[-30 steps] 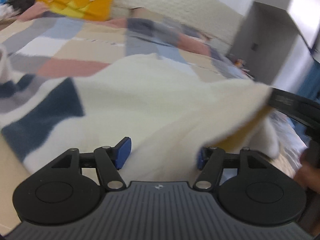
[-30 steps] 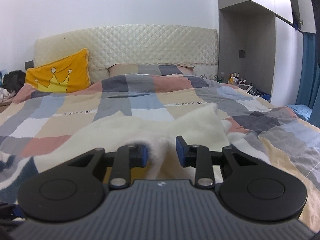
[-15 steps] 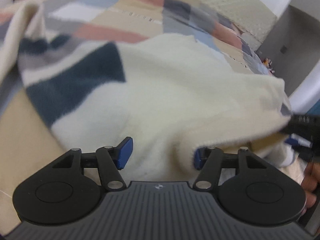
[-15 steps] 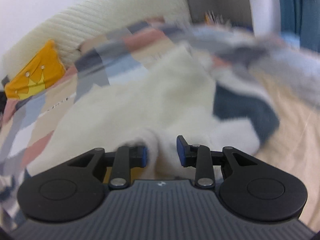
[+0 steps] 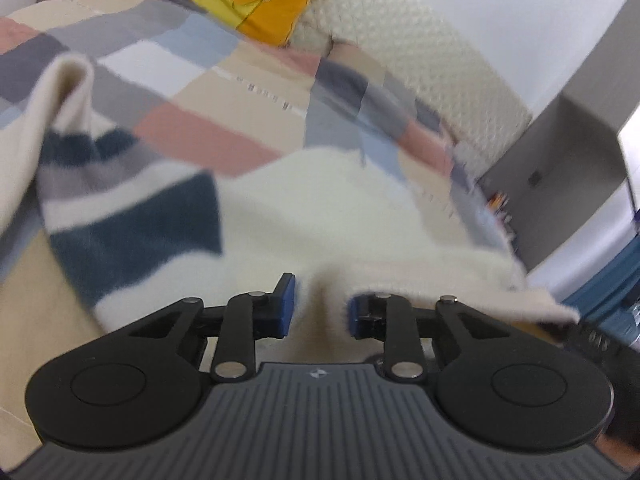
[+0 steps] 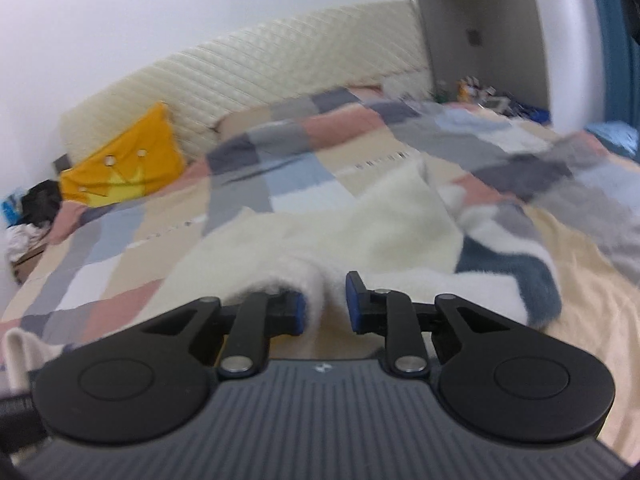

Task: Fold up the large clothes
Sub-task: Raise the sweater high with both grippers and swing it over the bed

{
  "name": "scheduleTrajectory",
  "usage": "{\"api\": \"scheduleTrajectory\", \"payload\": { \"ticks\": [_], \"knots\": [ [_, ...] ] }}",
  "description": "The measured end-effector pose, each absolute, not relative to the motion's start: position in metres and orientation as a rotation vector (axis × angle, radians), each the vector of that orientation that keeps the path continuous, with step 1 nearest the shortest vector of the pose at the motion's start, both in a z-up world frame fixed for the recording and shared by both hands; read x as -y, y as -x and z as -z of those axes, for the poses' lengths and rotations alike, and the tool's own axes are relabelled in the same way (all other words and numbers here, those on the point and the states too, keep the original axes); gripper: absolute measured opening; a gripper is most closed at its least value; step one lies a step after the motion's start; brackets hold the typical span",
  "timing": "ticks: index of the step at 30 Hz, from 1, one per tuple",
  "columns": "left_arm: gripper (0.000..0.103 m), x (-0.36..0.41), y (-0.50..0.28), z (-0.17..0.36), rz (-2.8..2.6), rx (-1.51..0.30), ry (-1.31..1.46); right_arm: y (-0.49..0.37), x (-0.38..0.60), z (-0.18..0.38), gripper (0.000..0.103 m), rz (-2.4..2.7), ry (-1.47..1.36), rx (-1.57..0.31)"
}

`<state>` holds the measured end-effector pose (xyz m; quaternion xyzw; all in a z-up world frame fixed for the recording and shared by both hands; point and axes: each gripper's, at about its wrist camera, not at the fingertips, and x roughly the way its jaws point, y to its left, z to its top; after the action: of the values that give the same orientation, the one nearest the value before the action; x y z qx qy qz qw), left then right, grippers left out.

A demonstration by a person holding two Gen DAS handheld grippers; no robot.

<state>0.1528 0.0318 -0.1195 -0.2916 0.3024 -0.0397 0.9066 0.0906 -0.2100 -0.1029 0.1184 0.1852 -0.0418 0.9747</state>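
On the patchwork quilt (image 6: 248, 196) the cream sweater (image 6: 400, 224) lies unfolded; my left gripper (image 5: 318, 306) and right gripper (image 6: 324, 300) are both closing on its fabric, folding barely begun.

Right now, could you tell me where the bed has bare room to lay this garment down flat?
The checked quilt lies uncovered between the cream sweater and the quilted headboard, and also toward the yellow crown pillow. The plain beige patch beside the navy-striped part is free too. It is crowded near both sets of fingers, where the sweater bunches.
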Motion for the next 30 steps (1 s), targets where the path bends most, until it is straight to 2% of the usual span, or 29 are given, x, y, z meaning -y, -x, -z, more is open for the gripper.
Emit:
{"api": "scheduleTrajectory", "payload": {
  "ticks": [5,12,30],
  "knots": [
    [0.025,-0.031,-0.146,0.045,0.085,-0.467,0.583,-0.086,0.208,0.039,0.022,-0.002,-0.186,-0.26],
    [0.018,-0.03,-0.119,-0.075,0.111,-0.289,0.553,-0.063,0.197,-0.058,0.013,-0.057,-0.149,-0.088],
    [0.016,-0.053,-0.008,-0.314,0.096,0.064,0.422,0.028,0.173,-0.243,0.012,-0.237,-0.171,0.138]
  ]
}}
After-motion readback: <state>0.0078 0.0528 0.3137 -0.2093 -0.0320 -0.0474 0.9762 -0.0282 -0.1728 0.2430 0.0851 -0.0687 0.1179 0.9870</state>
